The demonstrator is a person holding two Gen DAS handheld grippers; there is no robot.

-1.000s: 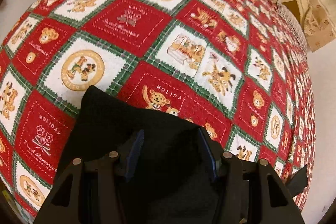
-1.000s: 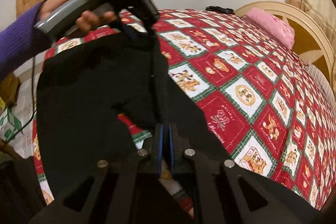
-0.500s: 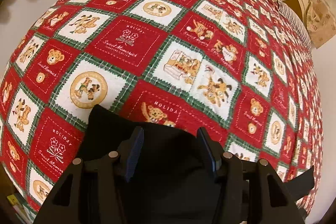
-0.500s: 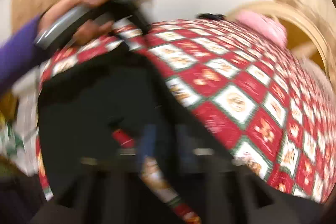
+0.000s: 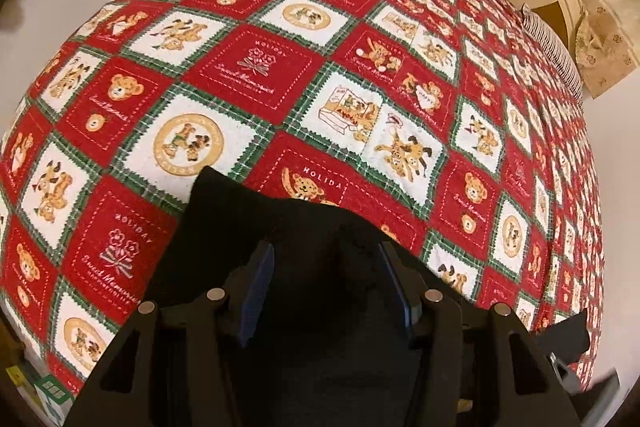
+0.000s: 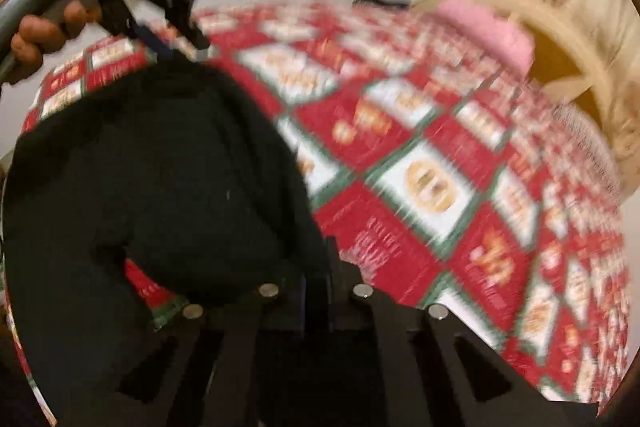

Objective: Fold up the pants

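Mid-fold: black fabric pants [image 6: 152, 187] lay on red-and-white teddy-print quilted bed [image 5: 360, 75]. Left tongs [image 5: 326, 267] spread, cloth between, ungripped. Right tongs [image 6: 316, 291] apparently pressed together, pinching pants edge. Next, probably carrying edge across, then flattening.

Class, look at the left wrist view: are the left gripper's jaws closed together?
No: the left gripper has its jaws wide apart, with the black pants lying between them.
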